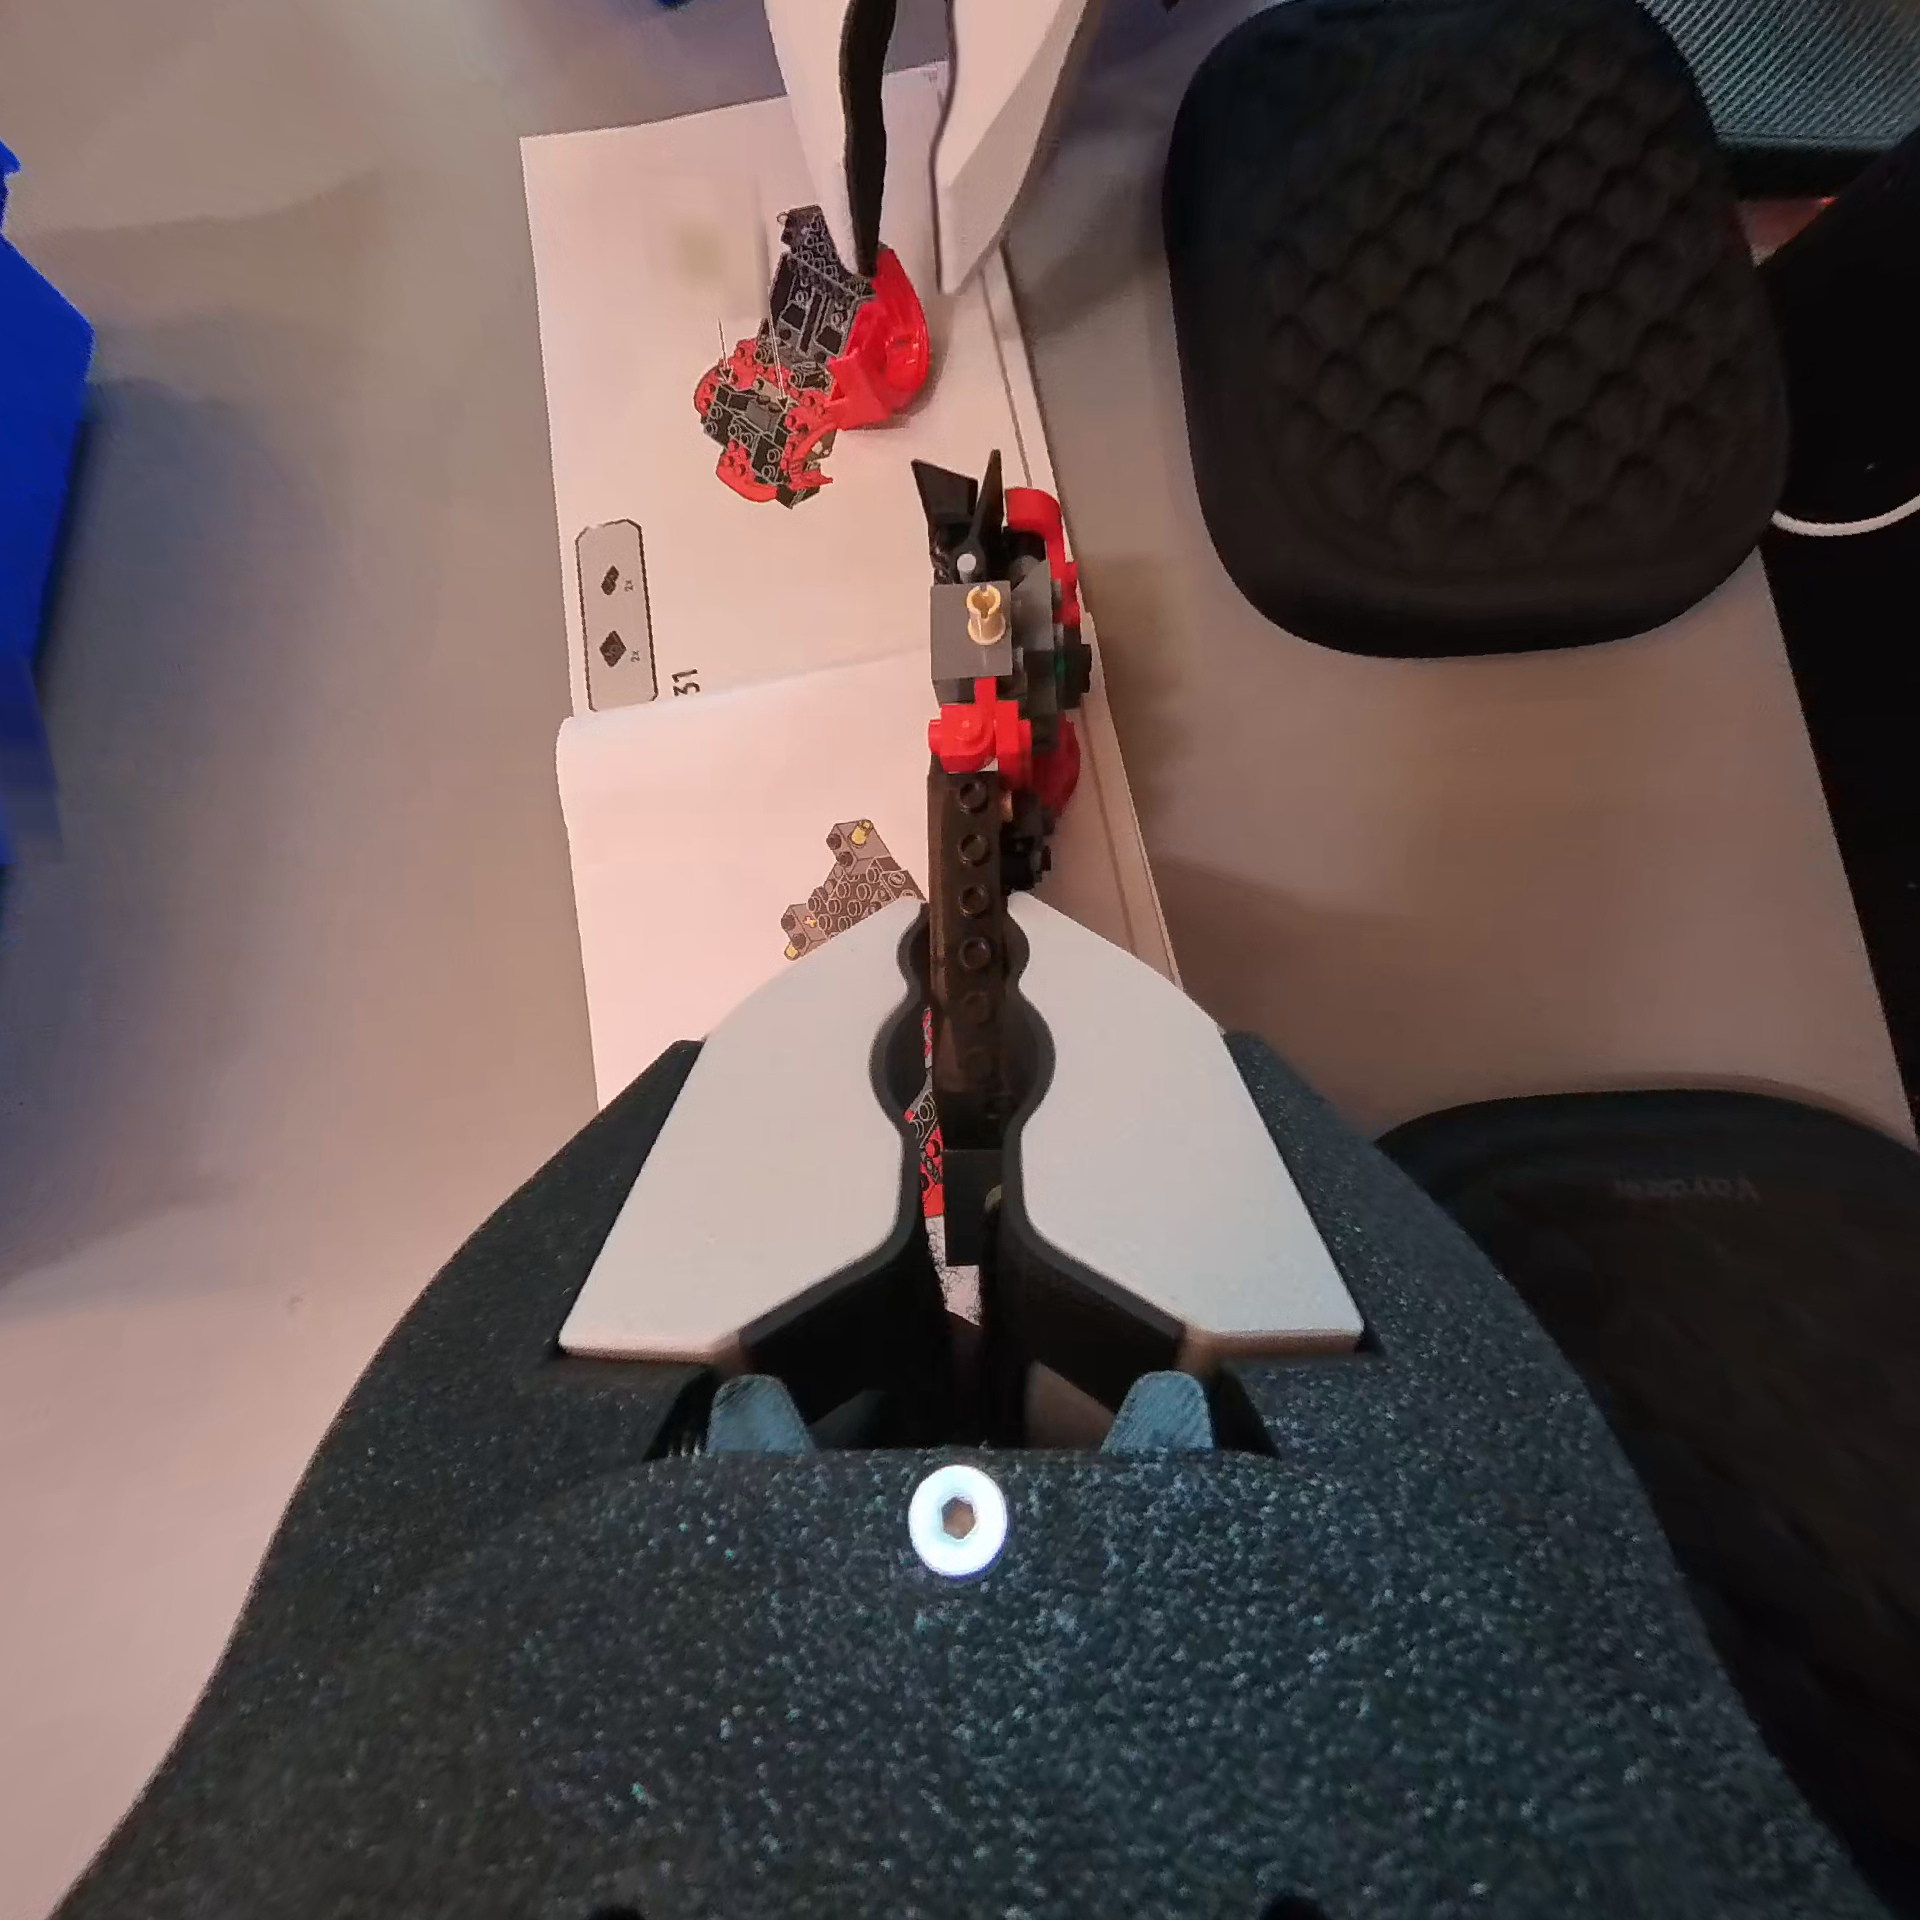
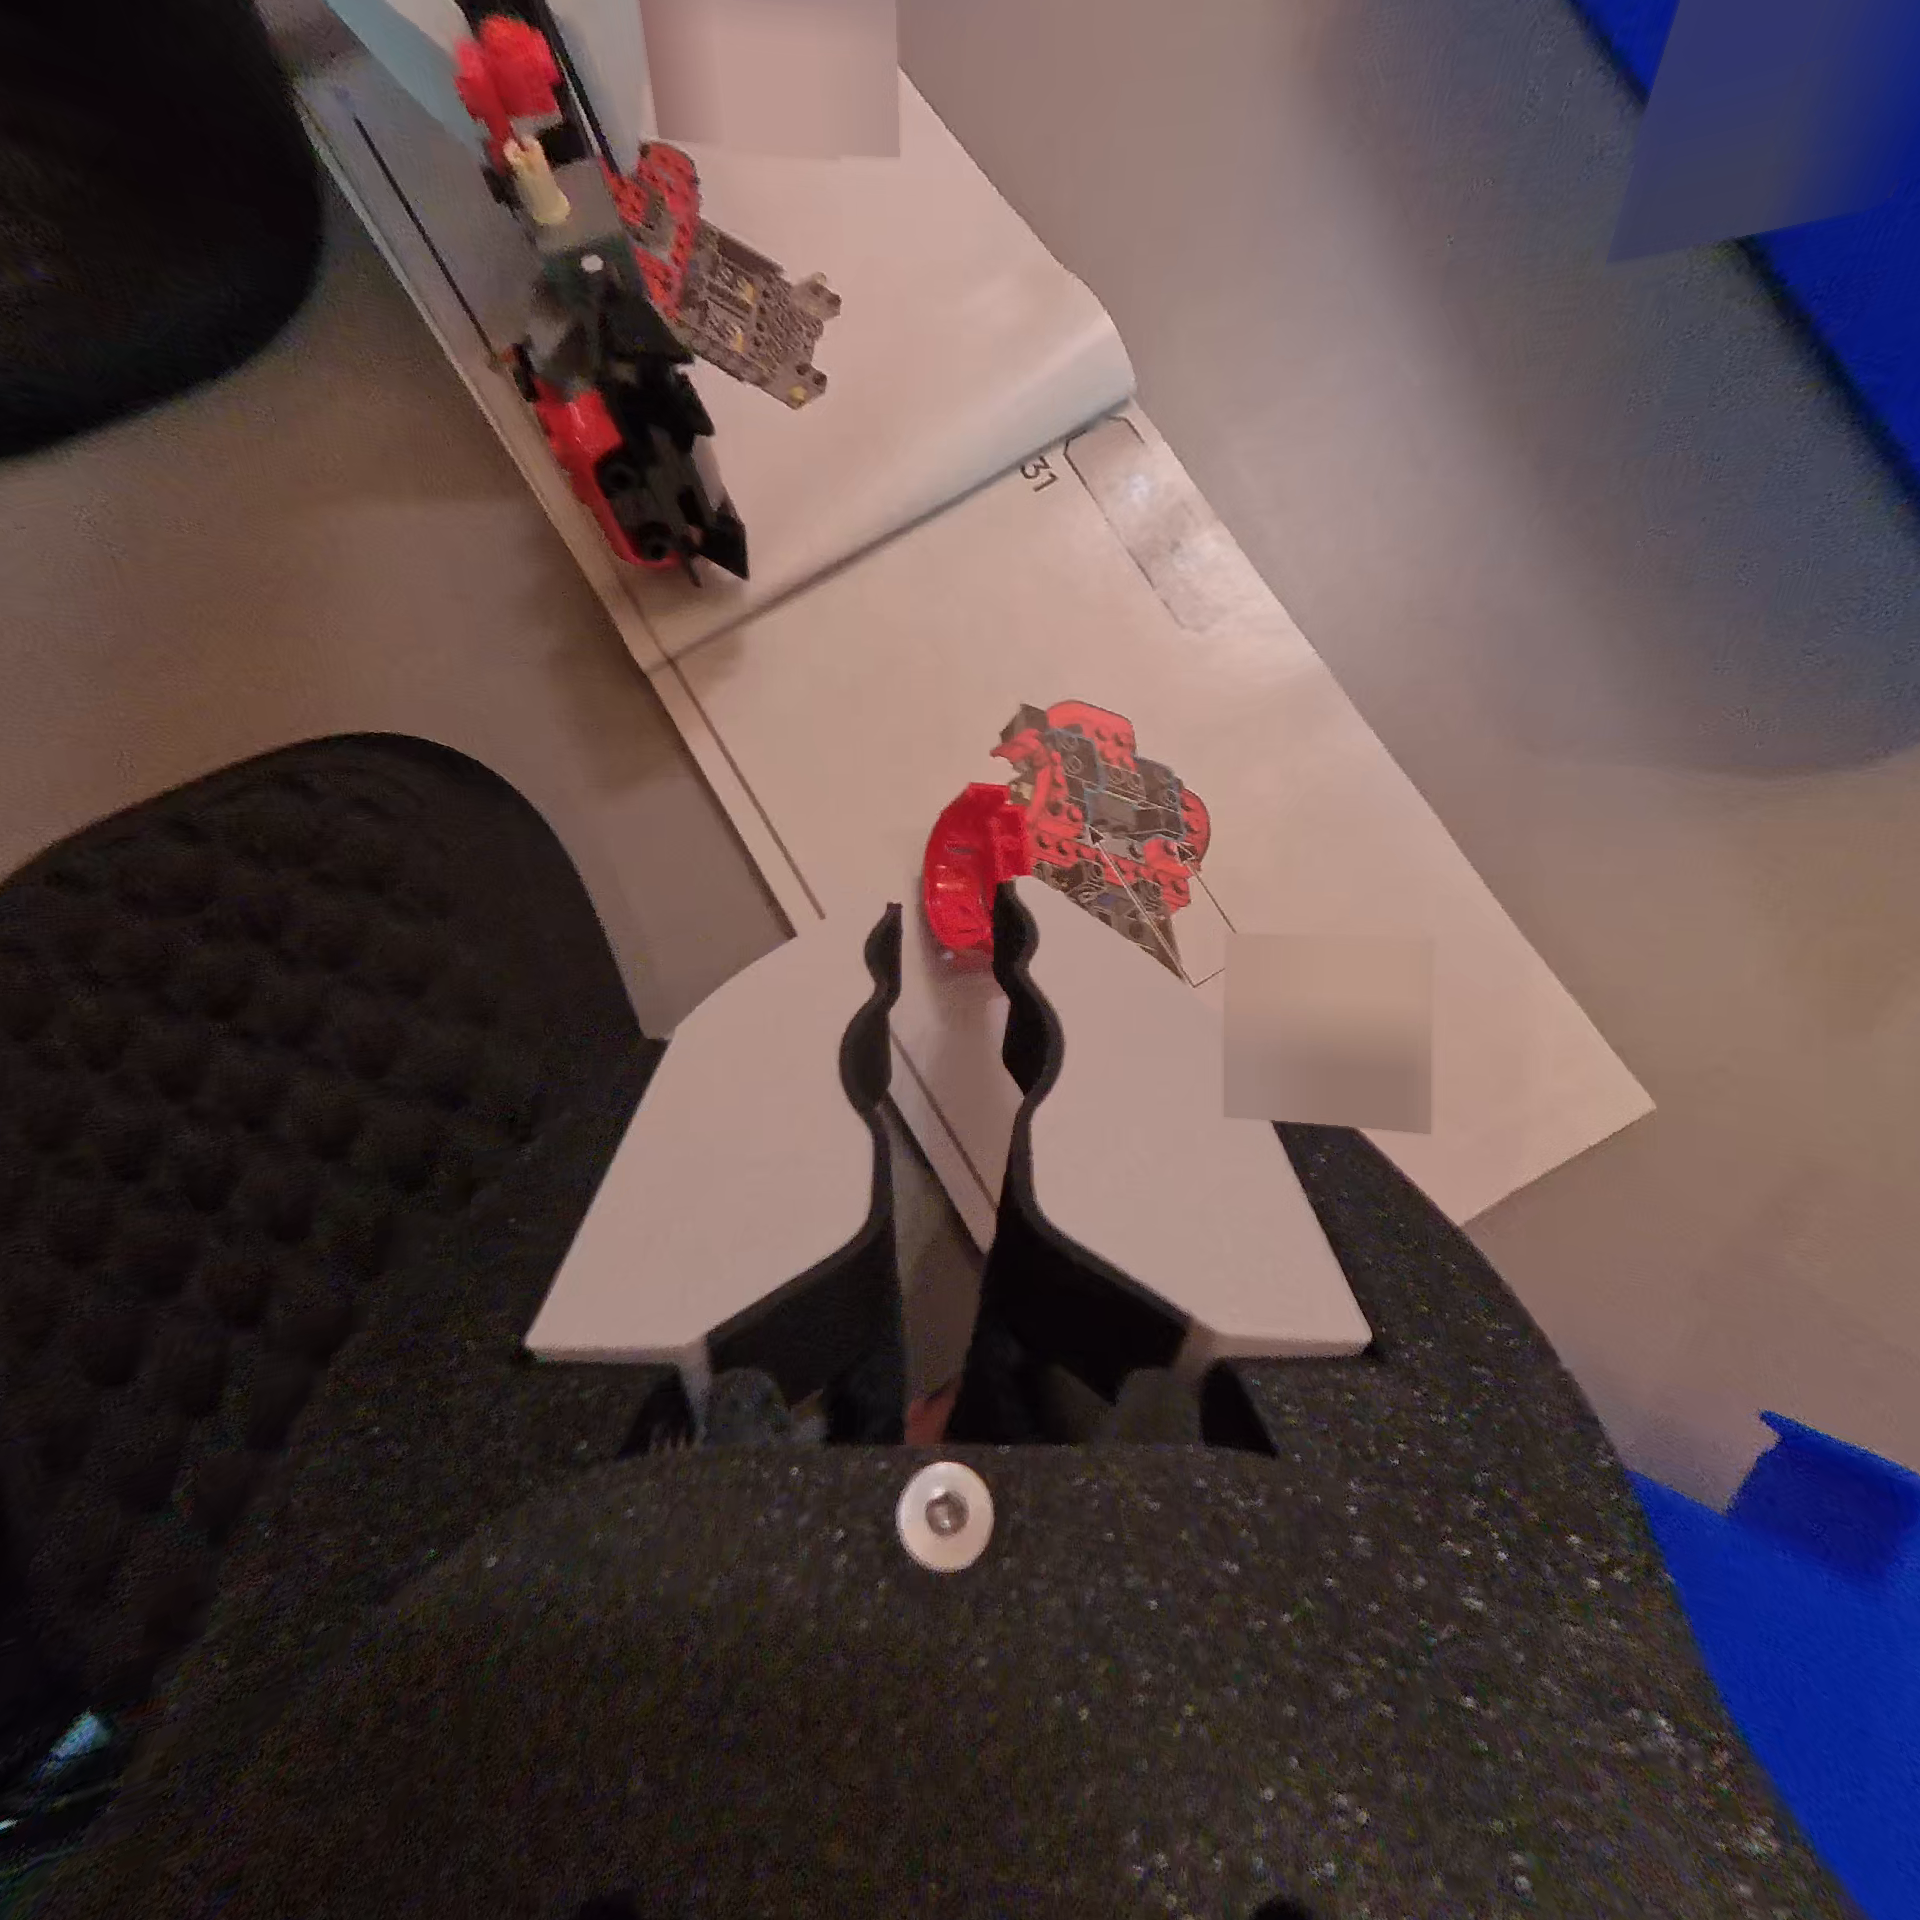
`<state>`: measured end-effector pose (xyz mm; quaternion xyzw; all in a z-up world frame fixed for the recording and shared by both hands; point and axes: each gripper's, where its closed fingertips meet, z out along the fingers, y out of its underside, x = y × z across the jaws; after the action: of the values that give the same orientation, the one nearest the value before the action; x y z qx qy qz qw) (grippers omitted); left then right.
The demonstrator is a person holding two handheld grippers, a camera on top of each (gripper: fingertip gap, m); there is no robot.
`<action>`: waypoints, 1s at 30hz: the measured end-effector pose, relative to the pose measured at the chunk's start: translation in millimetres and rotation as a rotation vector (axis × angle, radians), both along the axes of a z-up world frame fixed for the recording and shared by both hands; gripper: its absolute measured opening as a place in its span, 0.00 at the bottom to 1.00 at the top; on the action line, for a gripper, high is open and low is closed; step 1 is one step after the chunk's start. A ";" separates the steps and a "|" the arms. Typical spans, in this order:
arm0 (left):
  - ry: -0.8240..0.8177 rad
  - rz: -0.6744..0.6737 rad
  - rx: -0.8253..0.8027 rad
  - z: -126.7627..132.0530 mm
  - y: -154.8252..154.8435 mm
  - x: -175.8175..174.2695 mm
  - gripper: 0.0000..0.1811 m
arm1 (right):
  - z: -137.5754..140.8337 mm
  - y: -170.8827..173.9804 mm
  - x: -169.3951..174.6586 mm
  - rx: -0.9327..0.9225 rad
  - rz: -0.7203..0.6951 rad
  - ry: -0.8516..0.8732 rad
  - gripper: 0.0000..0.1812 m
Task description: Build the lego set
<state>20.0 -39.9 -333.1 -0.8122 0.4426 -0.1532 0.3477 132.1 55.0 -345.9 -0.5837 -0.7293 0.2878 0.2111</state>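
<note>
1. The left tool (image 1: 971, 935) is clamped on the lego model (image 1: 982, 727), a long black and red build with a grey block and a tan pin near its middle; its black studded beam runs back between the two grey fingers (image 1: 810, 1122).
2. The model sticks forward out of the tool, over the right edge of the open instruction booklet (image 1: 727, 582), which lies flat on the grey desk (image 1: 312, 727).
3. The right tool (image 2: 943, 925) stands apart, with a clear gap between its fingers (image 2: 727, 1195) and nothing held in them.
4. Its tips sit at a loose red curved piece (image 2: 966, 873), which rests on the booklet page beside a printed picture of the model; one tip appears to touch the piece.
5. In the left wrist view, the right tool comes in from the top, with its tip at that same red piece.
6. A black textured cushion (image 1: 1475, 312) lies just beyond the booklet's edge.
7. Blue shapes (image 2: 1808, 1662), too blurred to identify, show at the edges of both views.
</note>
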 end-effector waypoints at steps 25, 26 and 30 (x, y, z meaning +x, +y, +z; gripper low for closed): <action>0.013 -0.018 0.022 -0.1 -0.1 0.6 0.05 | -4.9 -1.5 -8.2 0.001 0.124 0.009 0.00; 0.012 -0.019 0.022 -0.1 -0.1 0.5 0.05 | -3.2 -2.5 -7.5 -0.061 0.104 -0.001 0.00; 0.010 -0.018 0.023 0.0 -0.1 0.5 0.05 | -3.0 13.2 -3.8 0.031 -0.009 -0.043 0.12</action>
<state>20.4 -39.9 -333.0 -0.8050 0.4531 -0.1474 0.3534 128.3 68.2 -348.9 -0.5897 -0.7353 0.2631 0.2058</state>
